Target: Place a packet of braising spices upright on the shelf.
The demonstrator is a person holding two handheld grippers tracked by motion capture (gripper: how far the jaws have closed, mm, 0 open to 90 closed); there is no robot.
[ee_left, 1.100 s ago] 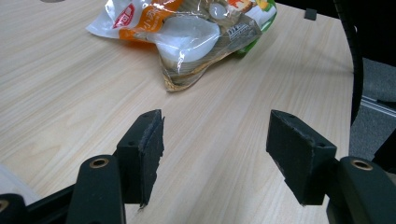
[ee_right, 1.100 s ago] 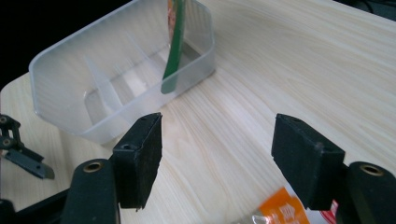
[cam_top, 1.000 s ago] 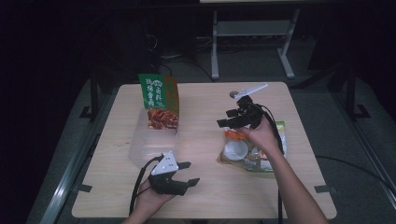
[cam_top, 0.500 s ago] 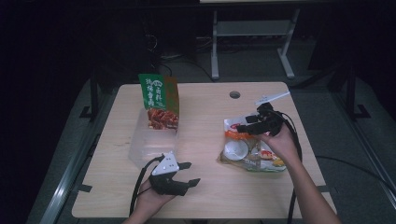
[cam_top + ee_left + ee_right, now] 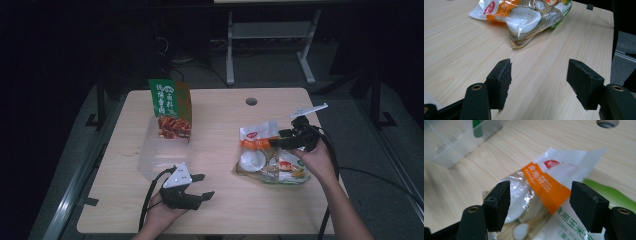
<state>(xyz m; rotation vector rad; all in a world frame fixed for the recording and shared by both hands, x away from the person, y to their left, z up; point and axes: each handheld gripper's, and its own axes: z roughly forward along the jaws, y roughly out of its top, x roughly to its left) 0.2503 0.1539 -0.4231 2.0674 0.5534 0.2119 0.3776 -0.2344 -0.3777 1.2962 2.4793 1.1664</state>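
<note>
A clear food packet [image 5: 265, 160] with a white and orange top lies on the right half of the wooden table [image 5: 225, 120]. My right gripper [image 5: 278, 141] hovers open just above its upper end, jaws pointing left. In the right gripper view the orange band of the packet [image 5: 549, 187] lies between the two black jaws of that gripper [image 5: 540, 200], untouched. My left gripper [image 5: 204, 186] rests open near the front edge, jaws pointing right toward the packet [image 5: 524, 17]. Bare table lies between the jaws of the left gripper [image 5: 540, 77].
A clear plastic container [image 5: 160, 155] sits on the left half, with a green and red snack bag [image 5: 171, 107] standing at its far end. A corner of the container [image 5: 456, 140] shows in the right gripper view. A cable hole [image 5: 251, 101] lies near the table's far edge.
My right gripper has moved right and toward the person, sinking a little over the packet's upper end. The left gripper has stayed put.
</note>
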